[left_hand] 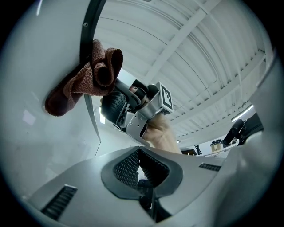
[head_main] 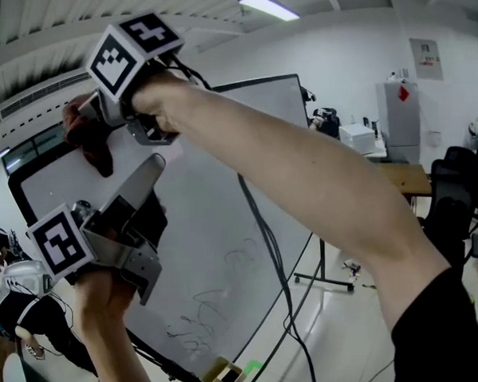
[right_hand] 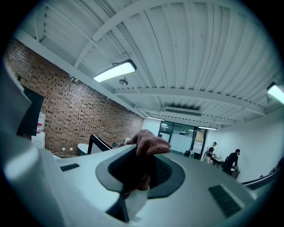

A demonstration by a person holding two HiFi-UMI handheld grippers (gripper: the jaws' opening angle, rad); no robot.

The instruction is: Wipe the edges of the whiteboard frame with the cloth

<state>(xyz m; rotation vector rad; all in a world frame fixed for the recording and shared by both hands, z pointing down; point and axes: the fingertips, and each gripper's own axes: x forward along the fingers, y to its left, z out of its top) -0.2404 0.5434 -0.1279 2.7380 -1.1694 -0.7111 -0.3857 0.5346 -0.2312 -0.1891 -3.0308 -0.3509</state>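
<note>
- Head view: the right gripper (head_main: 100, 126) is pinching the cloth (head_main: 89, 146) at the upper corner of the whiteboard frame (head_main: 20, 198). The left gripper (head_main: 146, 179) is hovering below, and the arm is covering much of the frame.
- Left gripper view: its jaws are resting together, empty. The cloth is draping over the frame edge. Probable fault: the bunched cloth riding off that narrow edge.
- Right gripper view: the cloth is filling the jaws and hiding any contact with the frame.
</note>
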